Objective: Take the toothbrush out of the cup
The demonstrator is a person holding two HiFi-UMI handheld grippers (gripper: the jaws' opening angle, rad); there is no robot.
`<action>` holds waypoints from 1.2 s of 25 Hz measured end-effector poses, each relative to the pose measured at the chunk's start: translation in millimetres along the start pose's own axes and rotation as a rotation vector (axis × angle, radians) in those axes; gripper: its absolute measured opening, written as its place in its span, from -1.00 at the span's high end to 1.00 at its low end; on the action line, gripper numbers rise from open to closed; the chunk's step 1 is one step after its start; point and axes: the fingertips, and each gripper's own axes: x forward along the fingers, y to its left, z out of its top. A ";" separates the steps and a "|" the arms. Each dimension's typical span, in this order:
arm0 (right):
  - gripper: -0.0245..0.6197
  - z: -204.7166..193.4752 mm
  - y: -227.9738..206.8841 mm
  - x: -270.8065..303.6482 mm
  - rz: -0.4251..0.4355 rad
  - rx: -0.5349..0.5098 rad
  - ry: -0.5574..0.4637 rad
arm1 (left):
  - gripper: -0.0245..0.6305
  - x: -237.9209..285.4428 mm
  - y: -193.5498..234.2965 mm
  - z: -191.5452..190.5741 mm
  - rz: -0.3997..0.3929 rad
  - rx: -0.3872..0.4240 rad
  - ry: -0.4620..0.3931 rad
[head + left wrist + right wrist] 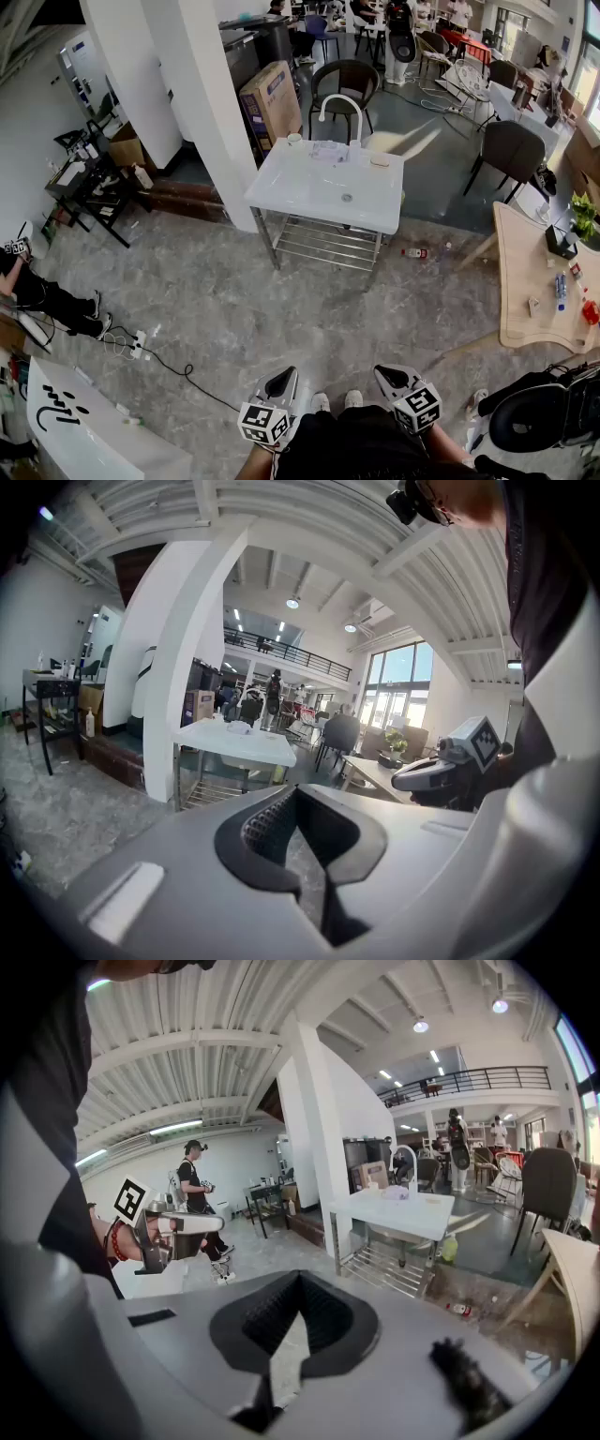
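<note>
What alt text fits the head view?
Seen from above, a person stands on a gray stone floor holding the left tool and right tool low by their body, both empty. Well ahead stands a white sink table with a curved faucet; a small cup-like item sits at its far left corner, any toothbrush too small to make out.
</note>
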 end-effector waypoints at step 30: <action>0.89 7.3 -100.9 2.7 0.037 0.046 -0.080 | 0.90 59.3 -18.3 32.5 0.088 -0.020 -0.036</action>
